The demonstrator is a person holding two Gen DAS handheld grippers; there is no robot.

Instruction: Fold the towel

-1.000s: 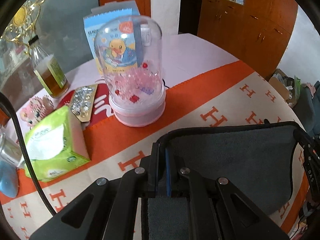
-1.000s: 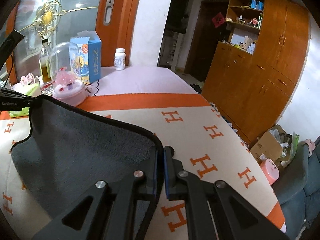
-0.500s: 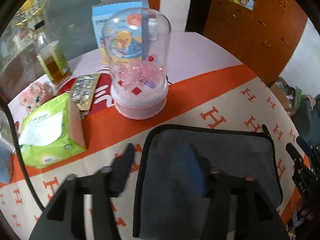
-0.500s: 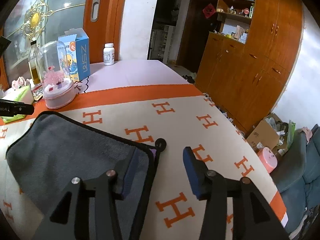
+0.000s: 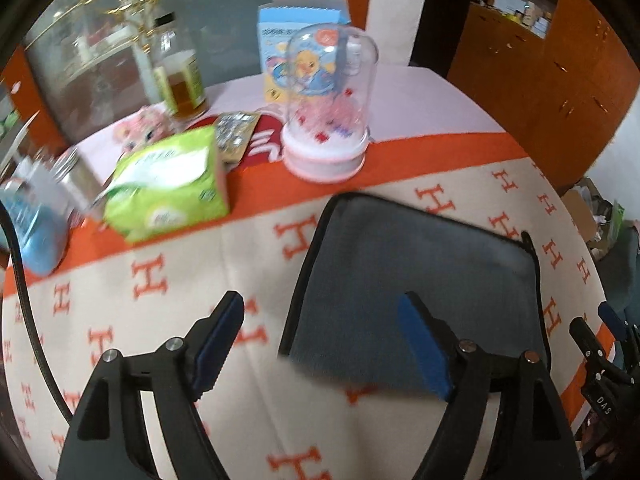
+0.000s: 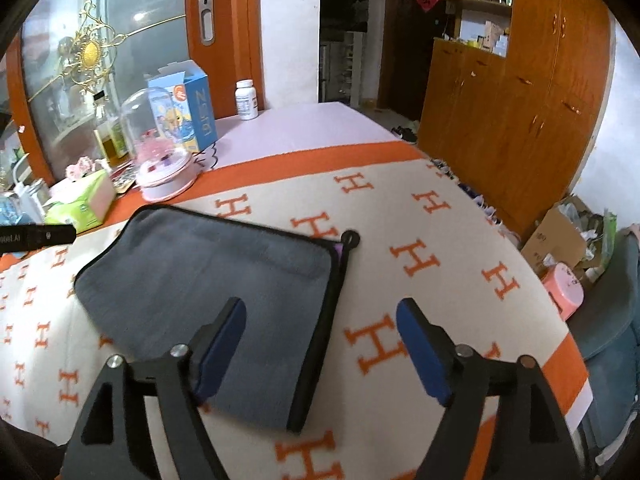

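A grey towel (image 5: 420,276) with black edging lies folded flat on the cream and orange H-patterned tablecloth (image 5: 168,320). It also shows in the right wrist view (image 6: 208,292), with a small hanging loop (image 6: 350,239) at its far right corner. My left gripper (image 5: 320,340) is open and empty, raised above the towel's near left edge. My right gripper (image 6: 320,344) is open and empty above the towel's near right edge. The right gripper's tip shows at the right edge of the left wrist view (image 5: 600,356).
Behind the towel stand a clear dome toy on a pink base (image 5: 326,108), a green tissue pack (image 5: 168,184), a bottle of amber liquid (image 5: 180,76), a blue carton (image 5: 298,40) and a white pill bottle (image 6: 246,100). Wooden cabinets (image 6: 516,100) stand right.
Both grippers let go of the towel, opened wide and lifted back. The towel dropped flat onto the tablecloth in a folded rectangle.
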